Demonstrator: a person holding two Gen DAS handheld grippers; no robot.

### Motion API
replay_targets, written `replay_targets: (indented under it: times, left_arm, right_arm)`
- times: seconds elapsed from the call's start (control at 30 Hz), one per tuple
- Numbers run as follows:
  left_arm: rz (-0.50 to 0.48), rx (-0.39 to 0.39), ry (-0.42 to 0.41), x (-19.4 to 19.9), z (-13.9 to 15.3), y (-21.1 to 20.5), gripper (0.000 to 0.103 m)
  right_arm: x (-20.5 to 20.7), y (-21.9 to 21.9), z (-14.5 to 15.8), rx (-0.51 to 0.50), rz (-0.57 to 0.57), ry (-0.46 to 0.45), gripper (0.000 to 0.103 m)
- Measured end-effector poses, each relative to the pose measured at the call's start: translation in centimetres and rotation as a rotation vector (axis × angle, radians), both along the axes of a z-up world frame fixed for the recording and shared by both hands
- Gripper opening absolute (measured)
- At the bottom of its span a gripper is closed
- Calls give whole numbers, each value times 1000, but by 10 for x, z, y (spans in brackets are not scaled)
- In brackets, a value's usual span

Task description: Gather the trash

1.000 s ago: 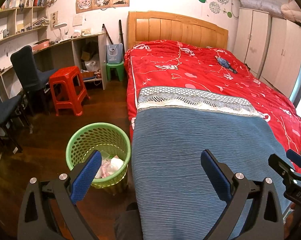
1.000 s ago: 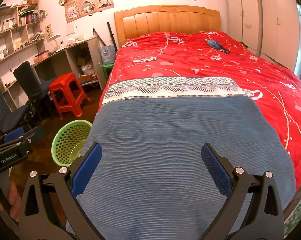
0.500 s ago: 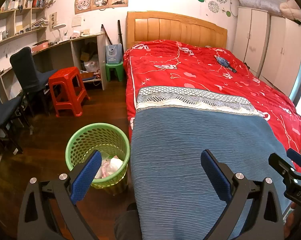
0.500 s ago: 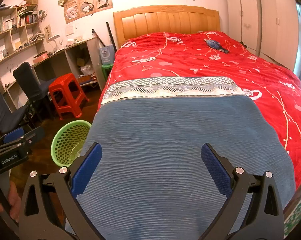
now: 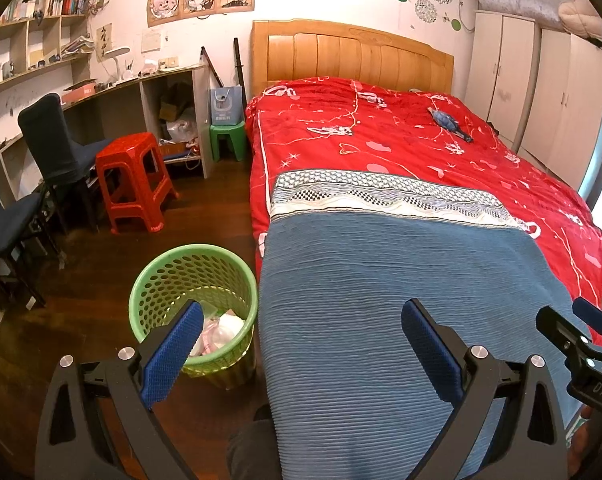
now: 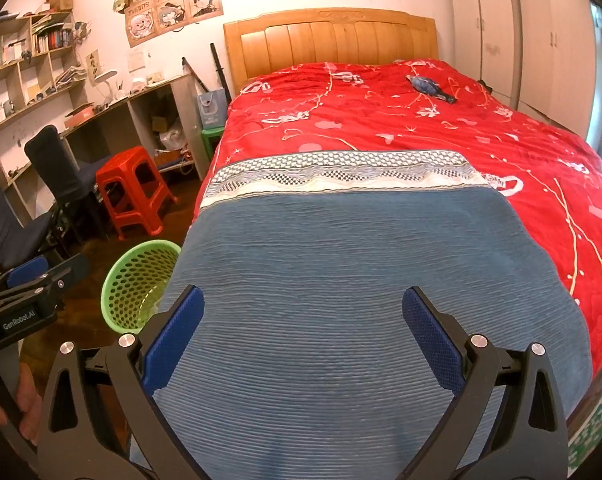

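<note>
**Both grippers empty at foot of bed; bin on floor alongside**

Left gripper (image 5: 301, 344): jaws spread wide, nothing held, positioned over the blue blanket (image 5: 401, 300). Right gripper (image 6: 301, 332): jaws likewise wide apart, empty, above the same blanket. Green basket (image 5: 161, 280) stands on the wood floor at 9 o'clock of the left gripper, just beside the bed, containing pale crumpled trash (image 5: 221, 330). A small blue object (image 6: 429, 87) lies on the red quilt (image 6: 421, 128) at 1 o'clock, well apart from both grippers.
</note>
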State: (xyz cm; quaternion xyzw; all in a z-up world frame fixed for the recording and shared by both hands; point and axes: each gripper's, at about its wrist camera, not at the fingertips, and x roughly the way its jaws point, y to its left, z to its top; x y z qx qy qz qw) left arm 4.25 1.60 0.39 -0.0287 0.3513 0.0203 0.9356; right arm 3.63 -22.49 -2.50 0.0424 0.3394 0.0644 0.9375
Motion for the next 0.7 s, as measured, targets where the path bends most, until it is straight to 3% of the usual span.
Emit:
replay_targets:
  times: [0.7]
  left_arm:
    - [9,-10,6,2,-7,4,96]
  right_arm:
    - [-1,1,-5,5,-9,3,98]
